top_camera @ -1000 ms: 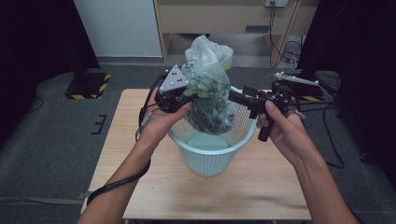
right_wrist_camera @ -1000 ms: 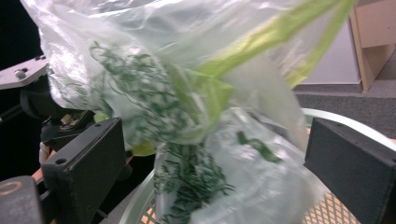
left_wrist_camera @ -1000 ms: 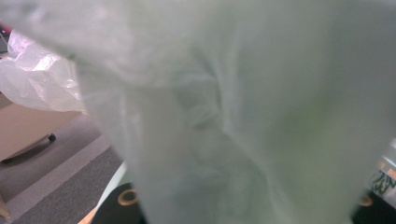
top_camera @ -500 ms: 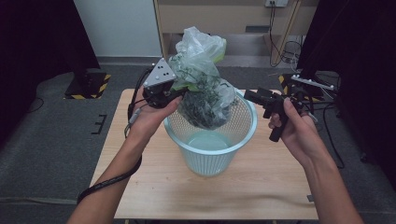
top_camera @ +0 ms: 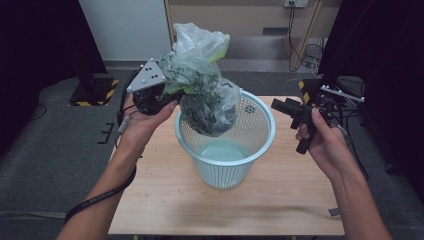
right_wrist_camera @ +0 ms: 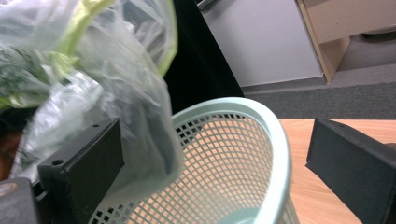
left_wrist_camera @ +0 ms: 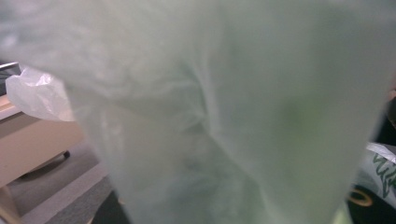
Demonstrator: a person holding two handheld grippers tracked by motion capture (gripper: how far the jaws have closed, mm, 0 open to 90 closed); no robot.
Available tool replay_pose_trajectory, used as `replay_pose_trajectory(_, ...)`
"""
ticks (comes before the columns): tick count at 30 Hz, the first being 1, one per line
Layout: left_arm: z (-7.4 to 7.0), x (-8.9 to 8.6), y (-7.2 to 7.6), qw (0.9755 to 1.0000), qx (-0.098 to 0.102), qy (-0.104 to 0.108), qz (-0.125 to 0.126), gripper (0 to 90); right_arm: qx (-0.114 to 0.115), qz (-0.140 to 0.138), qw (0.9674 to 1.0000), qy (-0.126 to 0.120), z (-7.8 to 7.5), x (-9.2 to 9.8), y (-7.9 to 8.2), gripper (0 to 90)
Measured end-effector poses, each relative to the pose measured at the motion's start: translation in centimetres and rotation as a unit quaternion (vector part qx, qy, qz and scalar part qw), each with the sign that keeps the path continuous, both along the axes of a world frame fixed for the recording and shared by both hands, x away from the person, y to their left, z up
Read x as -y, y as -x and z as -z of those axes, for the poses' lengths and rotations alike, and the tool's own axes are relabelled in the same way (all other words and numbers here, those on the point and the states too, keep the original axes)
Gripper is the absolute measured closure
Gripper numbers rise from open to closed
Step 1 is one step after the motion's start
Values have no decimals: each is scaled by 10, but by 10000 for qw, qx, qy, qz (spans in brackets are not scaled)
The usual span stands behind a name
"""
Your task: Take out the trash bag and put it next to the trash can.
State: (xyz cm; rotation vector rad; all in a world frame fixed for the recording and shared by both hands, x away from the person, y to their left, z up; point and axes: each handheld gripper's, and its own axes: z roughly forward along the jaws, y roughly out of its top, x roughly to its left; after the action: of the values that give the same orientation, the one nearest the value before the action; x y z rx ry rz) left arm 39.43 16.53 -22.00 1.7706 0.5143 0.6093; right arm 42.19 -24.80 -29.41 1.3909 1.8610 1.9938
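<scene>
Plastic bag [top_camera: 202, 85] of rubbish hangs over the basket [top_camera: 260, 145] on the table [top_camera: 165, 200], pinched by the left hand-held gripper [top_camera: 167, 90]. Right hand-held gripper [top_camera: 285, 107] sits released, far right. Next probably carrying it clear.

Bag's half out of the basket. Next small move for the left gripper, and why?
Probably keep lifting it straight up. The left gripper holds the plastic bag by its gathered neck, but the bag's dark, full bottom hangs inside the rim of the mesh basket. The right gripper is open beside the basket, holding nothing. A sideways pull now could snag the bag on the rim.
</scene>
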Motion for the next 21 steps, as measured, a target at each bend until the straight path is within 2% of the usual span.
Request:
replay_pose_trajectory(4, -5, -9, 3, 9999, 103, 50, -23, 875, -84, 71, 9999, 49, 7, 8, -2, 45)
replay_pose_trajectory(11, -10, -20, 8, 9998, 123, 122, -58, 875, -196, 175, 9997, 20, 20, 21, -4, 45)
replay_pose_trajectory(12, -12, -25, 9, 9995, 136, 270, -47, 875, -203, 186, 9996, 14, 21, 22, -4, 45)
replay_pose_trajectory(14, -14, -28, 12, 9996, 193, 193, -112, 875, -243, 204, 9995, 18, 24, 26, -4, 46)
replay_pose_trajectory(21, -18, -43, 18, 9993, 230, 196, -221, 875, -364, 319, 9988, -3, 38, 38, -4, 51)
